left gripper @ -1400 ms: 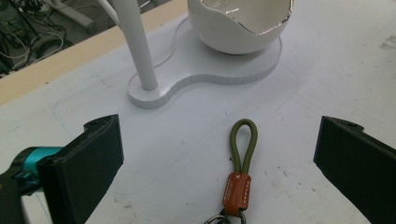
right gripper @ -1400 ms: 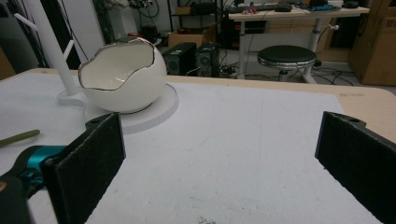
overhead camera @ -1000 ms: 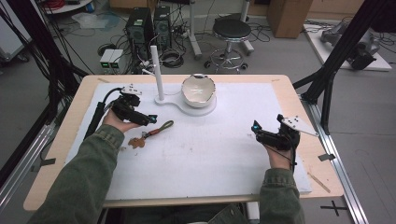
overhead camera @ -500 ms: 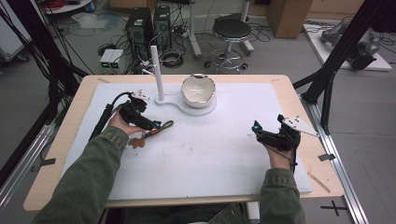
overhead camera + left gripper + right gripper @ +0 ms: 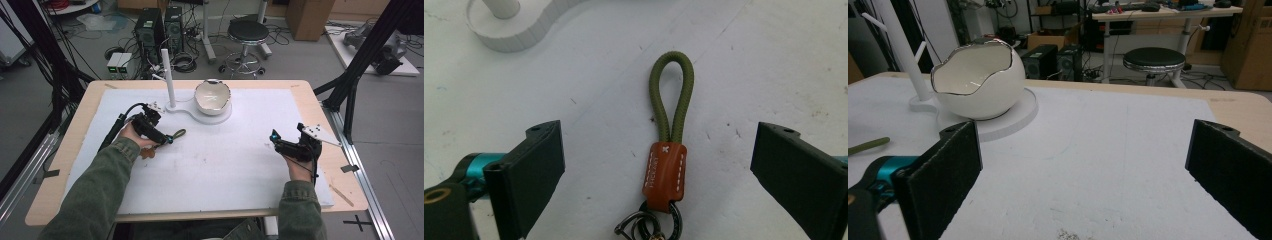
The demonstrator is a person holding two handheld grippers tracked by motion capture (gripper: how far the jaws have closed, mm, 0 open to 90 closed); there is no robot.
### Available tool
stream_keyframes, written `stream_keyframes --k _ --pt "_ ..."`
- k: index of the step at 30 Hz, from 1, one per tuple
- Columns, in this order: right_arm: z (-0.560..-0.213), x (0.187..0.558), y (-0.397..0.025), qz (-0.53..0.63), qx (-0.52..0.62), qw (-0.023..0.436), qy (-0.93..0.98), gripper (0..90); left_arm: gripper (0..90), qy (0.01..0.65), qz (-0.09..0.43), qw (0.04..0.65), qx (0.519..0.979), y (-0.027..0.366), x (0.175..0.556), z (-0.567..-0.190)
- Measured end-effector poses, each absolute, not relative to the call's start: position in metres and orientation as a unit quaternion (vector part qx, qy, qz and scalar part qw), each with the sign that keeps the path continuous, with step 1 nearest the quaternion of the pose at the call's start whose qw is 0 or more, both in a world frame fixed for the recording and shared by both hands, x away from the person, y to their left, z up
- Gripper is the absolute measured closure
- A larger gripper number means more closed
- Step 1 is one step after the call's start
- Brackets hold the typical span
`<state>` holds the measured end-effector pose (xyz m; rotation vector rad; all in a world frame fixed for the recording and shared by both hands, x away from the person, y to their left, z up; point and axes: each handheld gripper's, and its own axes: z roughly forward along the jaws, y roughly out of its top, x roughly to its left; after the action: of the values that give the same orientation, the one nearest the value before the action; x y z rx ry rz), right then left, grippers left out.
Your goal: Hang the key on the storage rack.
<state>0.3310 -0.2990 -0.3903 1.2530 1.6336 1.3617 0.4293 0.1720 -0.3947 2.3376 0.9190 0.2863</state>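
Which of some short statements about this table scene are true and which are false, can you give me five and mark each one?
1. The left gripper has its jaws wide apart, one on either side of the keychain strap. True.
2. The keychain strap hangs from the white stand. False: it lies flat on the white mat.
3. The strap's cord loop is olive green, joined by a brown leather tab. True.
4. The right gripper is clamped on the egg-shaped bowl. False: its jaws are open, far from the bowl.
5. The egg-shaped bowl lies tipped on its side. False: it sits upright on a round white base.
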Motion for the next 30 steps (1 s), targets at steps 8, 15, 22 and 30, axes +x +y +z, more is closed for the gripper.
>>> stream_keyframes --k 8,15,22,30 --pt "-0.391 0.331 -0.301 0.523 0.48 0.33 0.622 0.6 12.1 0.342 0.105 0.289 0.888 0.17 0.43 -0.4" --pt "-0.391 0.331 -0.3 0.523 0.48 0.328 0.624 0.6 16.9 0.333 0.104 0.274 0.896 0.167 0.43 -0.406" --pt "-0.391 0.331 -0.301 0.523 0.482 0.328 0.622 0.6 30.3 0.326 0.107 0.267 0.9 0.165 0.429 -0.409" --pt "-0.391 0.331 -0.301 0.522 0.483 0.33 0.622 0.6 47.5 0.317 0.104 0.256 0.907 0.164 0.428 -0.41"
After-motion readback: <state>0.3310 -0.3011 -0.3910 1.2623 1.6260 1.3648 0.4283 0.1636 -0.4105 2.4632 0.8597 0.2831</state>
